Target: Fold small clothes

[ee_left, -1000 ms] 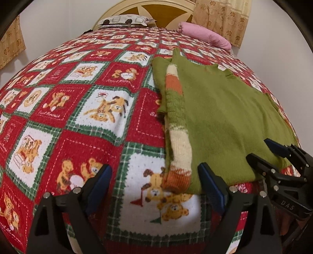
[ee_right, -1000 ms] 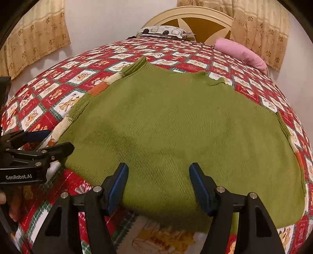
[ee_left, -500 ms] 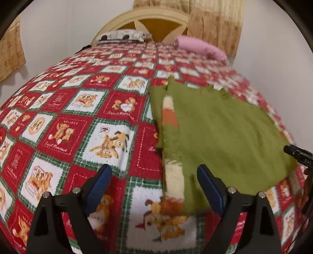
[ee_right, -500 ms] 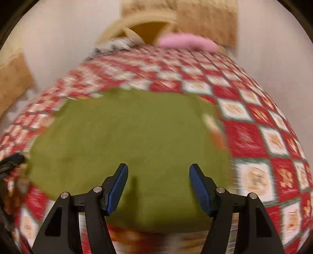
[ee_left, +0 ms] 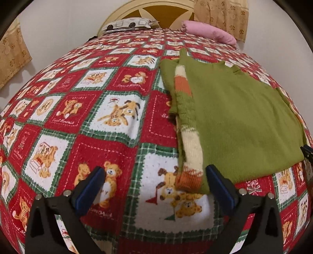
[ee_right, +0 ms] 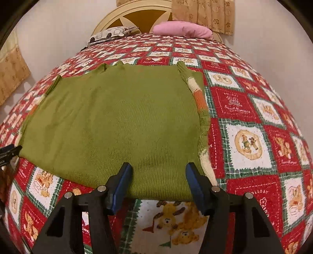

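A small green knit sweater (ee_left: 238,117) lies flat on the bed, back up. One striped green, orange and cream sleeve (ee_left: 188,125) is folded in along its left edge, cuff toward me. My left gripper (ee_left: 154,183) is open and empty, hovering just in front of that cuff. In the right wrist view the sweater (ee_right: 117,121) fills the middle, with a striped sleeve (ee_right: 201,109) along its right edge. My right gripper (ee_right: 158,181) is open and empty over the sweater's near hem. Each gripper's tip shows at the other view's edge.
The bed carries a red, green and white quilt with bear prints (ee_left: 82,117). A patterned pillow (ee_left: 127,24) and a pink pillow (ee_left: 209,33) lie by the cream headboard (ee_right: 137,15). Curtains (ee_right: 203,13) hang behind; walls close both sides.
The right gripper has swung from the sweater's left part to near its right edge. The left gripper drew back and lifted briefly, then came back close to the sleeve cuff. Both stayed open.
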Motion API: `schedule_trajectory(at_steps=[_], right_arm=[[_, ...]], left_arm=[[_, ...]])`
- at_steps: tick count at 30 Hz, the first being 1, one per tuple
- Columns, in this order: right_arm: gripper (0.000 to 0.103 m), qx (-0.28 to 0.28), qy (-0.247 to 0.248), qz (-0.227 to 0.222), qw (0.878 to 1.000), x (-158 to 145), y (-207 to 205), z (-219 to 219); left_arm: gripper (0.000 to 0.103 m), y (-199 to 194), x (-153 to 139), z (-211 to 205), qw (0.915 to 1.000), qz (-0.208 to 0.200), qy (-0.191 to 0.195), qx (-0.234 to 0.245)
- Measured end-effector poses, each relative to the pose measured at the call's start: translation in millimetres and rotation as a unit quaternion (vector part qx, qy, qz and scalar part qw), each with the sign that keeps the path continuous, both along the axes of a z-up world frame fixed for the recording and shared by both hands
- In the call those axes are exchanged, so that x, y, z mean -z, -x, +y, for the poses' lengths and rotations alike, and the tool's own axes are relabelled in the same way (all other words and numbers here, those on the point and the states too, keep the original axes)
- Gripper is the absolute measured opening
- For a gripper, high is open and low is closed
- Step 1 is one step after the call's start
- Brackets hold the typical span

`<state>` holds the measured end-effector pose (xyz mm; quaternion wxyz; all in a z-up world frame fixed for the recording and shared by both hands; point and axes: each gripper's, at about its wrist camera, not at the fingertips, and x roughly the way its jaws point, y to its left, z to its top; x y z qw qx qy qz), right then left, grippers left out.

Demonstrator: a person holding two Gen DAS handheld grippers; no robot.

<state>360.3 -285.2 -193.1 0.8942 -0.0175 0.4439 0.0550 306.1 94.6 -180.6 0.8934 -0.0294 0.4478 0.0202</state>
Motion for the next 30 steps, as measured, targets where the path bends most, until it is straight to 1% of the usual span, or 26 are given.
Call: schedule_trajectory(at_steps=[2, 4, 6, 7, 12, 16, 18, 21, 25, 30], right_arm=[[0.059, -0.002, 0.009, -0.006, 1.0, -7, 5, 4], [0.059, -0.007, 0.001, -0.021, 1.0, -17, 10, 10], [0.059, -0.03, -0.006, -0.042, 0.999, -27, 20, 26], [0.059, -0.042, -0.007, -0.045, 0.998, -29, 21, 35], [0.059, -0.101, -0.001, -0.043, 0.994, -30, 21, 86], [0.059, -0.14, 0.01, -0.051, 0.989, -33, 17, 130], [0.059, -0.162, 0.01, -0.056, 0.985, -35, 18, 151], [0.059, -0.198, 0.026, -0.066, 0.978, -34, 23, 182], [0.059, -0.216, 0.03, -0.058, 0.974, -27, 27, 204], [0.06, -0.227, 0.05, -0.054, 0.971, -18, 34, 222]], left_arm=[[0.103, 5, -1, 4, 0.9999, -0.003, 0.012, -0.005], [0.103, 9, -1, 9, 0.9996, 0.001, 0.028, 0.0], [0.103, 12, -2, 13, 0.9993, -0.004, 0.037, -0.004], [0.103, 13, -2, 13, 0.9993, -0.002, 0.038, -0.003], [0.103, 15, -7, 9, 0.9997, -0.005, 0.026, 0.004], [0.103, 17, -15, 15, 0.9998, -0.012, 0.017, 0.005], [0.103, 19, -20, 21, 0.9997, -0.018, 0.016, 0.004], [0.103, 15, -23, 30, 0.9997, -0.023, 0.001, 0.002], [0.103, 7, -23, 38, 0.9997, -0.021, -0.014, 0.004], [0.103, -3, -26, 40, 0.9993, -0.025, -0.024, 0.013]])
